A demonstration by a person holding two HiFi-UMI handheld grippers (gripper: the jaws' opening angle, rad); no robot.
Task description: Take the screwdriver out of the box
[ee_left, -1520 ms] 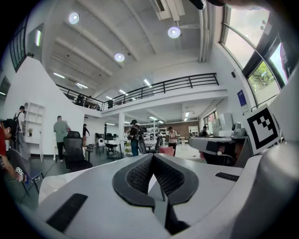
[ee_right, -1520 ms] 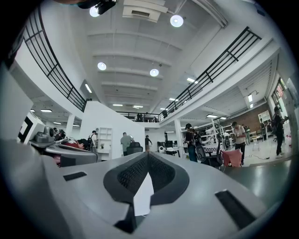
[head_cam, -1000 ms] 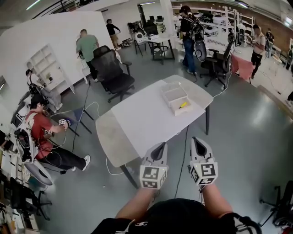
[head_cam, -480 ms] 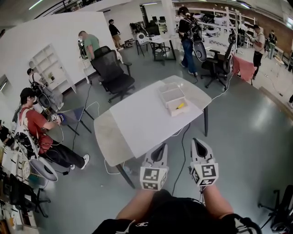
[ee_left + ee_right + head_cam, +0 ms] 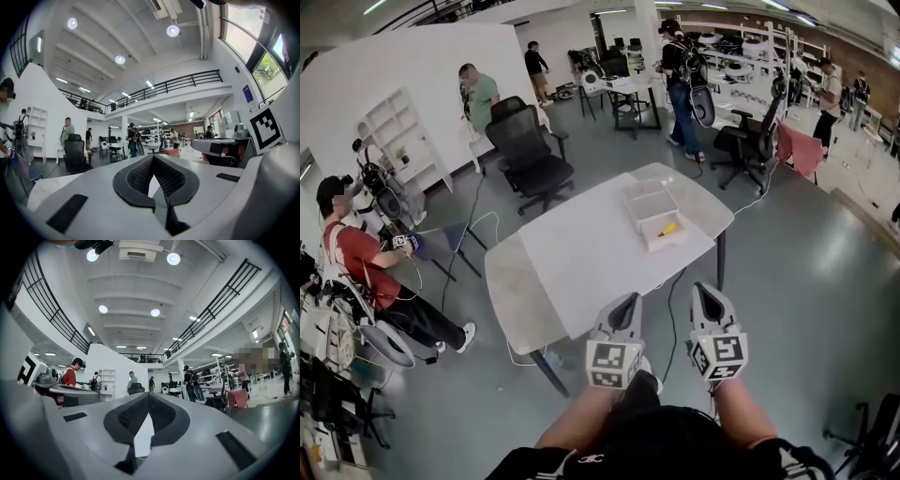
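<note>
Left claw (image 5: 624, 304) and right claw (image 5: 705, 296) are held clenched, empty, well short of the box (image 5: 663, 246) on the table (image 5: 572, 258), since approach is judged unfinished; screwdriver (image 5: 670, 228) is seen lying inside the box.

No legible text anywhere

ahead of you the white table (image 5: 581, 253) stands on the grey floor (image 5: 806, 281), with a pale open box (image 5: 666, 243) resting near its far right end.
</note>
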